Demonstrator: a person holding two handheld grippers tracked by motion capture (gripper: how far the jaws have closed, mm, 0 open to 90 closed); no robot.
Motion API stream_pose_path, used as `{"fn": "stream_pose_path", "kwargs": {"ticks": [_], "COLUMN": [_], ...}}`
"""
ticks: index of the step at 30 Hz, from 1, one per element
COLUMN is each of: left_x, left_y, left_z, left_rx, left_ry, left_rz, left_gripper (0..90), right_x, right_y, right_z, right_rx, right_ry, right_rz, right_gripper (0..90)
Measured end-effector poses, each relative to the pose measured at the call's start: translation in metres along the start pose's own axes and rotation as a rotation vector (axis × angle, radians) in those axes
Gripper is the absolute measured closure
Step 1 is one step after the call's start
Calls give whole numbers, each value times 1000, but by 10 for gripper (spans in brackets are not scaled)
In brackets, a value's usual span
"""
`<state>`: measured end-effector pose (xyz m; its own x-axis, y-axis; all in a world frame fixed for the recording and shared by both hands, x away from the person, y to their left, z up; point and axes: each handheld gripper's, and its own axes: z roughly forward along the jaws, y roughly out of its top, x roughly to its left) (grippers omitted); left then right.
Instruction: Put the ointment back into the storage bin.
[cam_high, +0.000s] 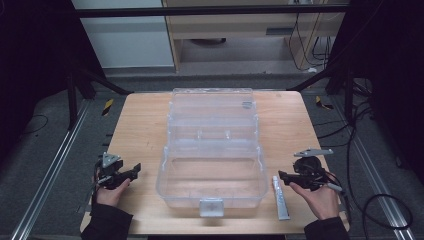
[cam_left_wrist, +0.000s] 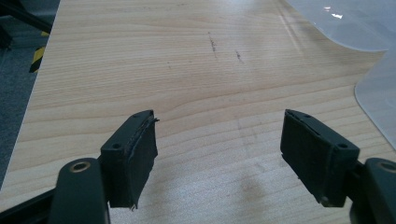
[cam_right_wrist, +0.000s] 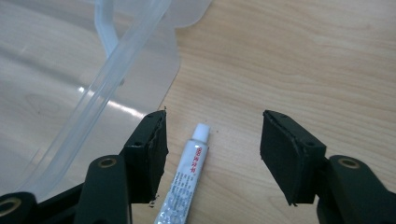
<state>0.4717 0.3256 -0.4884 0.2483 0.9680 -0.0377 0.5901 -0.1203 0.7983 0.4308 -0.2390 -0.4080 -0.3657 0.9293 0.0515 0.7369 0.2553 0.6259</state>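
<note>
Wooden surface (cam_high: 145, 130): your right tool (cam_right_wrist: 212, 144) gapes, empty, straddling the tube (cam_right_wrist: 187, 182), whose length runs straight ahead between its jaws. Your left tool (cam_left_wrist: 217, 149), also spread, is far off.

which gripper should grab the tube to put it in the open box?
Right. The right gripper is open with the tube between its jaws; the left gripper sits across the clear box.

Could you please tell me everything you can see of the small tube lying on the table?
The tube is small and slim, silver-white with a white cap and red and dark print too small to read. It looks like soft metal or plastic, its tail end flat. It lies flat on the wooden table, capped, just right of the clear plastic box and apart from it. The right claw is open, its jaws either side of the tube without touching it.
</note>
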Motion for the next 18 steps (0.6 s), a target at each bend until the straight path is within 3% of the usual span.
{"fn": "stream_pose_path", "kwargs": {"ticks": [9,18], "left_x": [0,0], "left_y": [0,0], "left_z": [0,0], "left_rx": [-1,0], "left_ry": [-1,-3], "left_rz": [2,4], "left_gripper": [266,267], "right_x": [8,14], "right_y": [1,-2], "right_z": [13,28], "right_rx": [85,206], "right_ry": [-2,7], "right_rz": [-16,4], "right_gripper": [448,515]}}
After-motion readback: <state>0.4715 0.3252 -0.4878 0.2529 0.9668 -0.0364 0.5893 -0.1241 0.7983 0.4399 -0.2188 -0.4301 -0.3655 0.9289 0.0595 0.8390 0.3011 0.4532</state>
